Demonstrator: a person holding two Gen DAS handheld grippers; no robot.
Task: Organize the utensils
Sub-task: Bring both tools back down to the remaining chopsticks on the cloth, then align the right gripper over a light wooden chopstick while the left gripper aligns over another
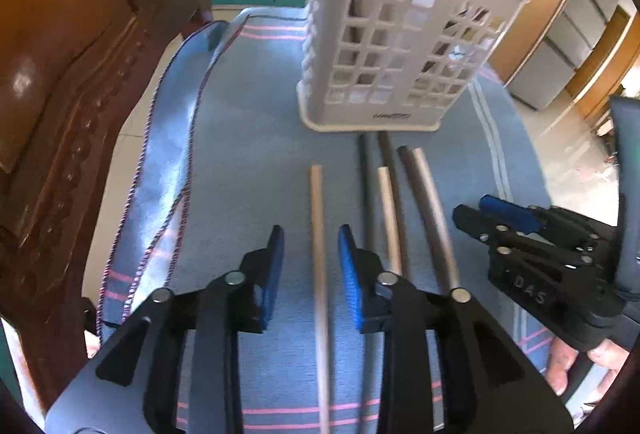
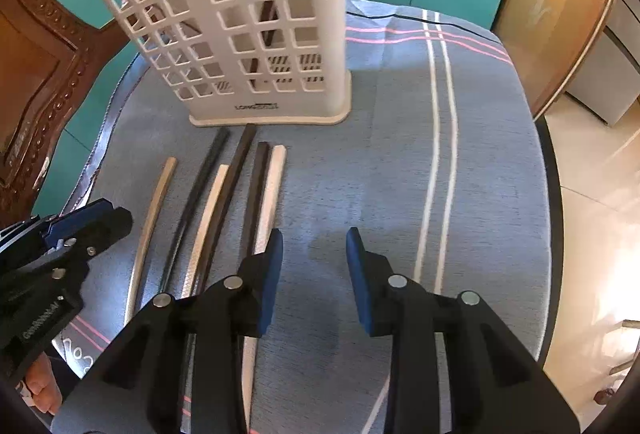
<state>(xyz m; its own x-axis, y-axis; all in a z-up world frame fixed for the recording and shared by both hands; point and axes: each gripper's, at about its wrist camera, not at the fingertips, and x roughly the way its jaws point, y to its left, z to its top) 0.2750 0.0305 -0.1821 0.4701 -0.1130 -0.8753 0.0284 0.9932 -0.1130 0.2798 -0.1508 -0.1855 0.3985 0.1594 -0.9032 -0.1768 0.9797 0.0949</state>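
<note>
Left gripper [image 1: 311, 254]: jaws part open, pads clear of the pale chopstick [image 1: 319, 254] that lies on the cloth between them; nothing is gripped. Right gripper [image 2: 314, 254]: jaws part open over bare cloth, holding nothing. Its left pad stands just beside the outermost pale stick [image 2: 272, 189] of the row.

Writing: raised letters "DAS" on the right gripper's body, seen from the left wrist view. A white label on the left gripper's body in the right wrist view is too blurred to read. A dark brand mark on the base of the white lattice holder [image 2: 240, 33] is also not legible.

Six chopsticks, dark and pale, lie side by side on the blue striped cloth [image 2: 400, 153], ends pointing at the holder. The holder stands upright just beyond them, with dark sticks already inside.
</note>
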